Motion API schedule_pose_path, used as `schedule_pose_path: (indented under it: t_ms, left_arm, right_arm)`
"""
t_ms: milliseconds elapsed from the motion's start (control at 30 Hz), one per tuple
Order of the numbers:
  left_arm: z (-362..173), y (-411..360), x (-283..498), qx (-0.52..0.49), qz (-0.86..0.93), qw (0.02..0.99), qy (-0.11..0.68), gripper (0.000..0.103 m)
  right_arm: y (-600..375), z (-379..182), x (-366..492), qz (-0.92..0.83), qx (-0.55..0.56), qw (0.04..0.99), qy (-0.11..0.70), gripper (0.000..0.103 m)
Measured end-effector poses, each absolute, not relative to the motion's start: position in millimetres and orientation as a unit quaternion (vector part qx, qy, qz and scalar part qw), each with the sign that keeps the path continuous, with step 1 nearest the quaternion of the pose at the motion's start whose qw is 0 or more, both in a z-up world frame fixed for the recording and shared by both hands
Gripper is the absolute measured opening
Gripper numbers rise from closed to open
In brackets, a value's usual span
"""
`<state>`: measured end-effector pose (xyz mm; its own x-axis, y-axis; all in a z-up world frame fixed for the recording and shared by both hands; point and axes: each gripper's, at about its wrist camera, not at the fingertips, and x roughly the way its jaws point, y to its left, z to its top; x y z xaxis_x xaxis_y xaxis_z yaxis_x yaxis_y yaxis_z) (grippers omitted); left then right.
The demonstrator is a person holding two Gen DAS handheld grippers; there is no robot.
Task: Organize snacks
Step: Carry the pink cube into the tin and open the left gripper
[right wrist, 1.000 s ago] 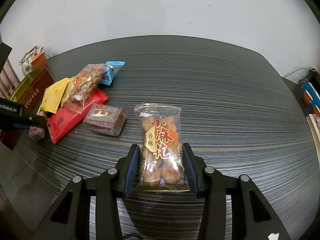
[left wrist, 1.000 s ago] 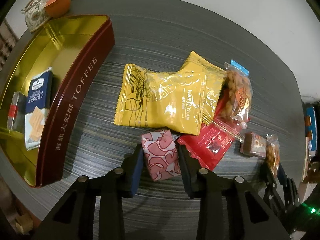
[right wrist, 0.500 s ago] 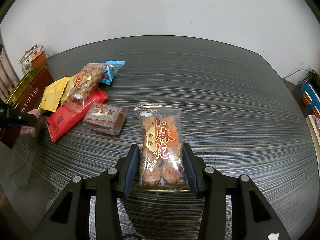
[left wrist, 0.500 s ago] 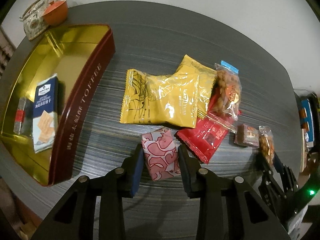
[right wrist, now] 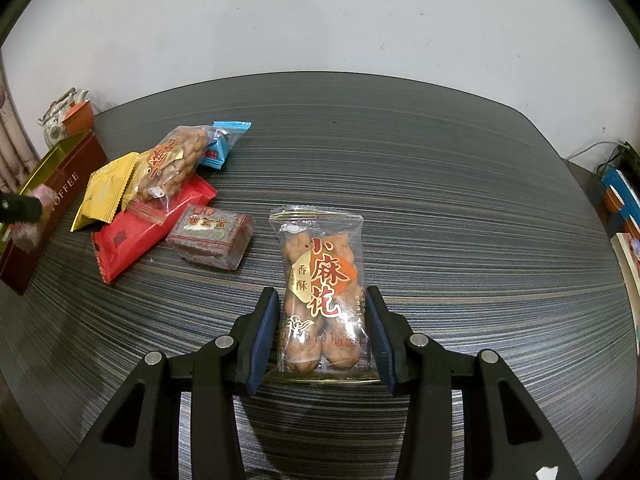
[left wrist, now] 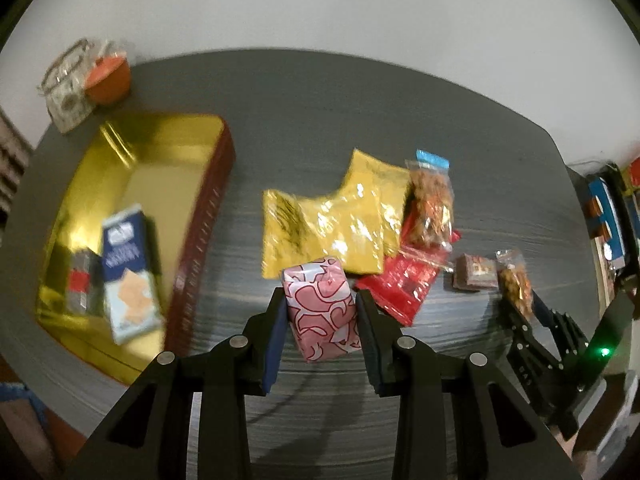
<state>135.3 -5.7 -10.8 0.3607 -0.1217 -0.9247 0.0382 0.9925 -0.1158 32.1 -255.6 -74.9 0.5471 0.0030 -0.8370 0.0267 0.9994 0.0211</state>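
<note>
Left wrist view: the left gripper (left wrist: 322, 316) pinches the pink-patterned packet (left wrist: 322, 314), held above the table (left wrist: 320, 120) right of the toffee tin (left wrist: 212, 216), so the carry-over is in hand; next, swing left and release inside. Right wrist view: the right gripper (right wrist: 322, 330) straddles the twisted-dough snack bag (right wrist: 322, 292) flat on the table, pads at its edges; whether it's squeezing, I cannot tell.

Back left corner of the dark striped table (right wrist: 440, 184) has a patterned teapot (left wrist: 66, 96) with an orange cup (left wrist: 109, 80) right beside it, white wall (right wrist: 320, 20) behind. Off the right edge there's a blurry stack of colorful books (right wrist: 620, 196) and some cables (right wrist: 612, 152).
</note>
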Motion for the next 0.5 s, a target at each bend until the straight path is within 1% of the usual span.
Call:
schedule_pose_path:
  t_ms: [267, 500]
  left_arm:
    - [6, 47, 148, -0.022, -0.018, 0.84, 0.542, 0.035]
    - [-3, 107, 155, -0.028, 0.029, 0.835, 0.549, 0.035]
  right_arm:
    - [-255, -75, 32, -0.007, 0.015, 0.88, 0.476, 0.042]
    - [-255, -75, 33, -0.007, 0.015, 0.88, 0.475, 0.042]
